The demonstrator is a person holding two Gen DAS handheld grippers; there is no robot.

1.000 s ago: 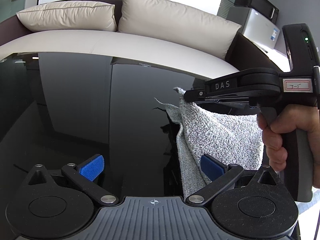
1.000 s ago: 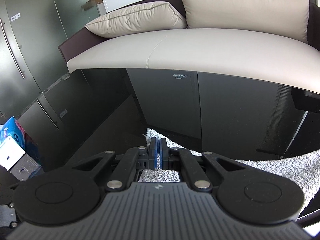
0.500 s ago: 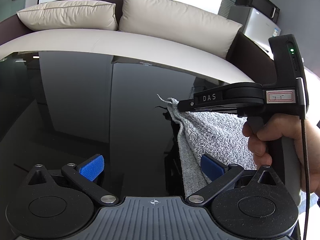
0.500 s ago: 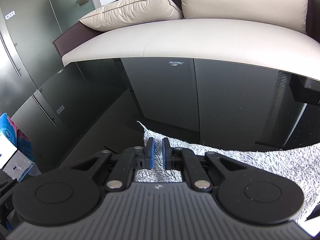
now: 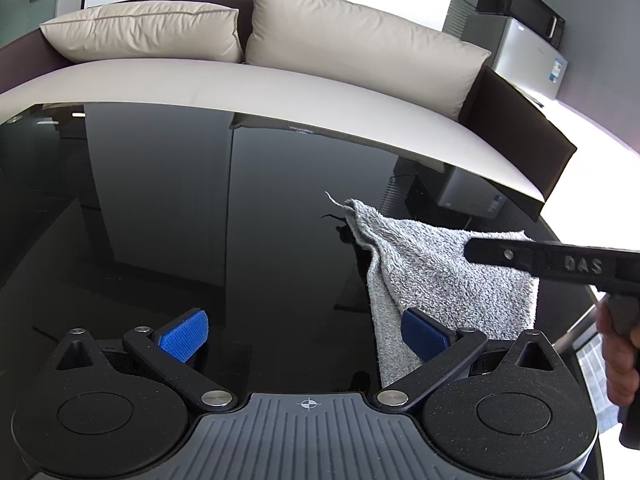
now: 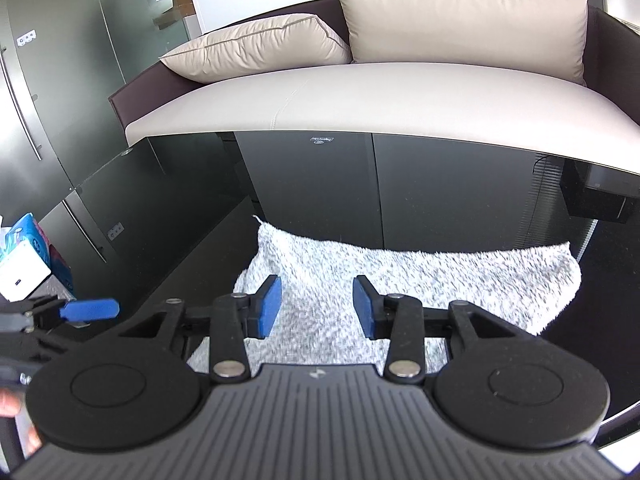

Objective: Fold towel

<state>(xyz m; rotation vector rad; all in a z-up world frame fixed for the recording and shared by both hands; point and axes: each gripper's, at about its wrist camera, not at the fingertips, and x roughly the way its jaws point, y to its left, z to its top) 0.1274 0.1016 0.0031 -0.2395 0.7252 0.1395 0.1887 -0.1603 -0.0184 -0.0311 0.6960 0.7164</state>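
Note:
A grey terry towel (image 5: 436,264) lies folded on the glossy black table (image 5: 200,220), at the right in the left wrist view. My left gripper (image 5: 304,334) is open and empty; its right pad (image 5: 420,334) is next to the towel's left edge. My right gripper (image 6: 316,306) is open and empty, above the towel (image 6: 420,280). Its body (image 5: 560,264) shows over the towel's right part in the left wrist view. One blue pad of the left gripper (image 6: 90,308) shows at the left of the right wrist view.
A beige sofa (image 5: 280,80) with two cushions runs along the table's far edge. A printer (image 5: 520,40) stands at the back right. Tissue packs (image 6: 28,252) sit at the left in the right wrist view.
My right gripper opened, let go of the towel corner and drew back to the right. The towel now rests on the table. My left gripper has not moved.

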